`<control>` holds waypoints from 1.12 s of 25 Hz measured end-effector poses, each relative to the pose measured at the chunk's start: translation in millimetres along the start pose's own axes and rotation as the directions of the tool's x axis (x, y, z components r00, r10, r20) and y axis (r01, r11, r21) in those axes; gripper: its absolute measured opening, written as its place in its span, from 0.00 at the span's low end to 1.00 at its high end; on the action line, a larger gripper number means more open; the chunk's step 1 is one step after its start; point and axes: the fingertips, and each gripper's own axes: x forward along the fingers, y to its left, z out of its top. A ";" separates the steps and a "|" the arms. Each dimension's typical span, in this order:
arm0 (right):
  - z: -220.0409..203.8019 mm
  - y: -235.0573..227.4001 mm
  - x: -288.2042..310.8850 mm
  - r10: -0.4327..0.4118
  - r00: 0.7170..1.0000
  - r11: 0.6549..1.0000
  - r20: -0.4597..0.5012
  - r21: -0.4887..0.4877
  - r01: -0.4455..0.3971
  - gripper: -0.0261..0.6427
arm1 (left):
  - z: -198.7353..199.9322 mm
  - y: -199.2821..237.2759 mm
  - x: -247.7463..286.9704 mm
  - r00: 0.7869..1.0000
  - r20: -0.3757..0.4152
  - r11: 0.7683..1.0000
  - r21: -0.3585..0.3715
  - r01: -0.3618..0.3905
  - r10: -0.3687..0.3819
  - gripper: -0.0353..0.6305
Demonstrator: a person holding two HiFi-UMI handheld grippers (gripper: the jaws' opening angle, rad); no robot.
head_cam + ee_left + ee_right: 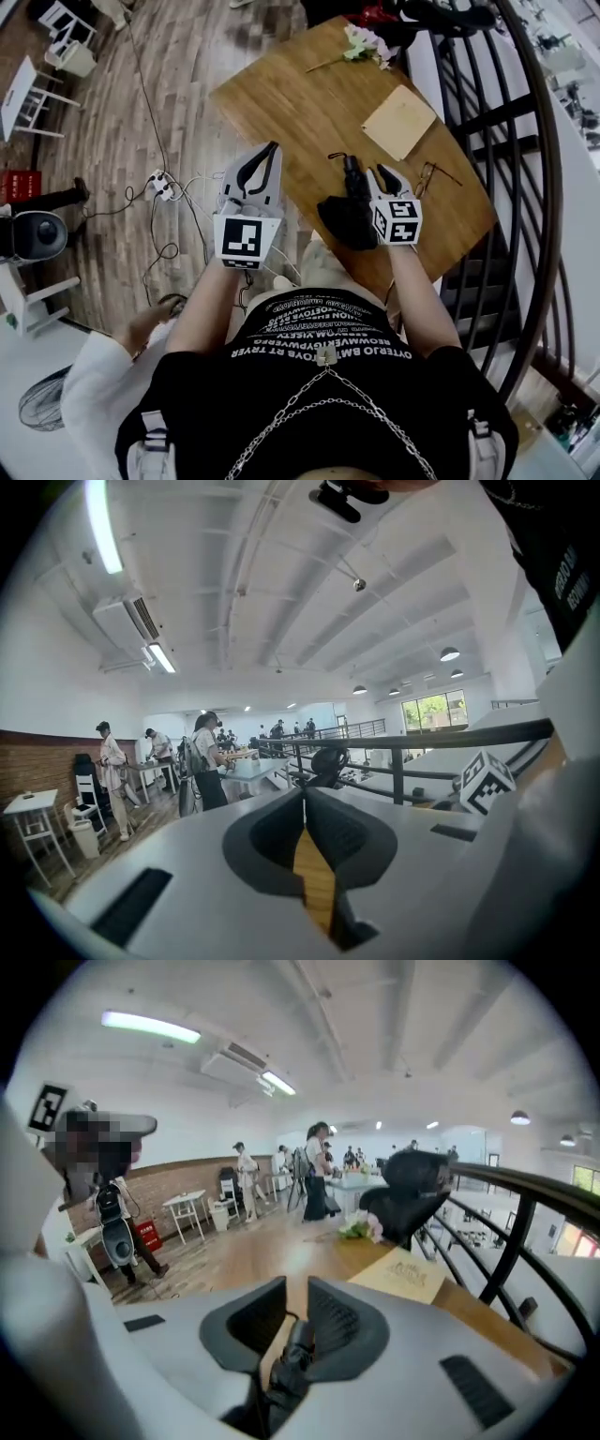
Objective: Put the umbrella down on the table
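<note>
The folded black umbrella (345,217) hangs at the near edge of the wooden table (300,112), its strap and handle end up toward the tabletop. My right gripper (372,176) is shut on it. In the right gripper view the dark handle (286,1368) sits pinched between the narrow jaws of the right gripper (289,1293), with the table (309,1251) beyond. My left gripper (273,148) is held to the left of the umbrella, over the table's near left edge, apart from it. In its own view the left gripper (304,803) is shut with nothing in it.
On the table lie a tan notebook (400,120), a pair of glasses (433,173) and a spray of flowers (366,42) at the far end. A black railing (525,187) runs along the right. A power strip with cables (159,185) lies on the floor at left.
</note>
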 end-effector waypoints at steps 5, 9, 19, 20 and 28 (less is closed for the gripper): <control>67.8 17.9 -34.0 0.044 0.985 0.995 0.167 -0.100 -0.028 0.06 | 11.8 8.5 -8.2 0.999 0.021 1.000 0.004 -0.030 0.029 0.10; 108.8 34.5 -59.1 0.094 0.969 0.985 0.229 -0.160 -0.058 0.06 | 22.3 16.1 -18.6 0.999 0.032 0.999 0.004 -0.044 0.044 0.10; 190.8 46.1 -127.8 0.110 0.924 0.977 0.366 -0.213 -0.031 0.06 | 61.6 21.7 -42.7 0.994 0.103 0.999 0.013 -0.041 0.040 0.10; 193.6 47.7 -134.8 0.107 0.919 0.978 0.378 -0.208 -0.028 0.06 | 65.3 22.5 -47.7 0.993 0.107 0.999 0.020 -0.043 0.041 0.10; 197.9 69.4 -182.4 0.091 0.904 0.985 0.419 -0.172 -0.019 0.06 | 94.1 18.5 -94.4 0.987 0.158 0.998 0.039 -0.048 0.041 0.10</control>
